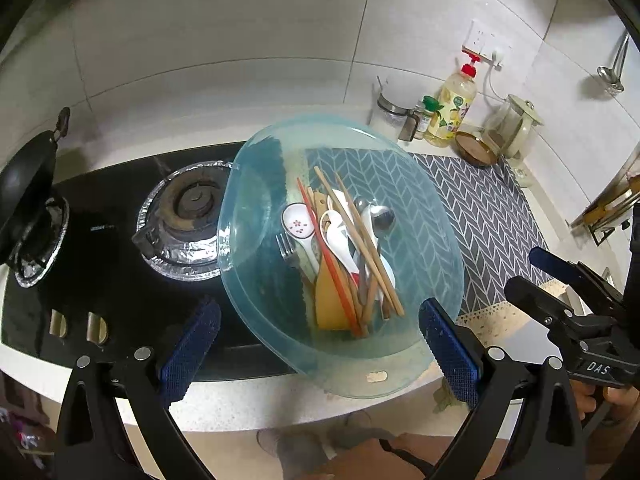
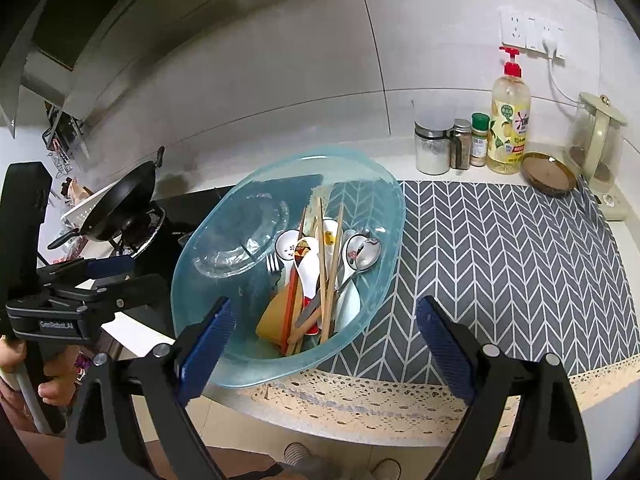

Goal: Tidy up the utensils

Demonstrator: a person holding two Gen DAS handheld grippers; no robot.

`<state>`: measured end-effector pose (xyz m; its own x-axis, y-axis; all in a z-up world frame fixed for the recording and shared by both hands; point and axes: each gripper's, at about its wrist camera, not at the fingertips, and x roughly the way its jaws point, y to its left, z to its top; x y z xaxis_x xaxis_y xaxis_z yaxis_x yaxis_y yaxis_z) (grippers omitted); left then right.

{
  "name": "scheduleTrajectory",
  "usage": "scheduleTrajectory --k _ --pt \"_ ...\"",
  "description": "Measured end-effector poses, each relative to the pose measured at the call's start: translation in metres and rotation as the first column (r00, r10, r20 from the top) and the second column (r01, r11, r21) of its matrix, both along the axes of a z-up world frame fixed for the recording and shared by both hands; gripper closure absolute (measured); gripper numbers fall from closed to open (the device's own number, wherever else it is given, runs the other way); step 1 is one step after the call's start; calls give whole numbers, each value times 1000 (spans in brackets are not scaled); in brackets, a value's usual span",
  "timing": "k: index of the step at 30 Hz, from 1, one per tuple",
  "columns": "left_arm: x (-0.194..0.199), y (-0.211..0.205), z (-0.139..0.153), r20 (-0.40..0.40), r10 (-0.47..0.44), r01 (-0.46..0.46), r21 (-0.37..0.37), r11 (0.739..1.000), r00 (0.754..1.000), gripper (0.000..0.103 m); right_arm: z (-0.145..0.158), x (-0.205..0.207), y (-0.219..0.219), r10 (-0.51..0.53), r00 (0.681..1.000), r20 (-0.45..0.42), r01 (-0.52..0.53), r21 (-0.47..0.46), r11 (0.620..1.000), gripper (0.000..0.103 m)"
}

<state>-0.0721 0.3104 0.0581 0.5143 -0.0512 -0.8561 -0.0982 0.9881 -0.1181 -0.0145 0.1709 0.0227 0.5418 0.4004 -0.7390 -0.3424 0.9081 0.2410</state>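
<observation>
"GenRobot.AI" on left claw [image 2: 110, 270]

A basin [image 2: 224, 344] sits on the bench [image 2: 616, 412], straddling the stove [image 1: 112, 264] at its 9 o'clock and the mat [image 2: 500, 264] at its 3 o'clock. Chopsticks [image 2: 333, 264], spoons [image 2: 362, 254] and a fork [image 2: 273, 263] lie heaped inside it. Jars [image 2: 432, 148], a bottle [image 2: 510, 120] and a kettle [image 2: 598, 140] line the wall at 1 o'clock; a wok [image 2: 120, 204] rests on the stove's far burner.
</observation>
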Motion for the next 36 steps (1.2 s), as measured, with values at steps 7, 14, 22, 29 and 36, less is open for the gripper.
scheduleTrajectory --k 7,14,22,29,36 --pt "-1 -2 -2 -11 -22 22 -4 1000 1000 4 -4 3 -2 -1 1000 -17 1 -9 1000 14" --pt "1 -3 -4 -20 -39 39 -13 999 999 4 -5 3 -7 -17 1000 -21 16 -9 1000 14" --pt "3 -4 -7 -28 -42 42 -16 999 999 4 -5 5 -9 -19 1000 -23 19 -13 1000 14" --pt "5 -5 -10 -40 -42 42 -17 999 998 4 -6 5 -9 -12 1000 -23 12 -20 1000 14" --pt "7 -4 -14 -53 -42 42 -17 999 998 4 -8 8 -9 0 1000 -31 -1 -25 1000 14"
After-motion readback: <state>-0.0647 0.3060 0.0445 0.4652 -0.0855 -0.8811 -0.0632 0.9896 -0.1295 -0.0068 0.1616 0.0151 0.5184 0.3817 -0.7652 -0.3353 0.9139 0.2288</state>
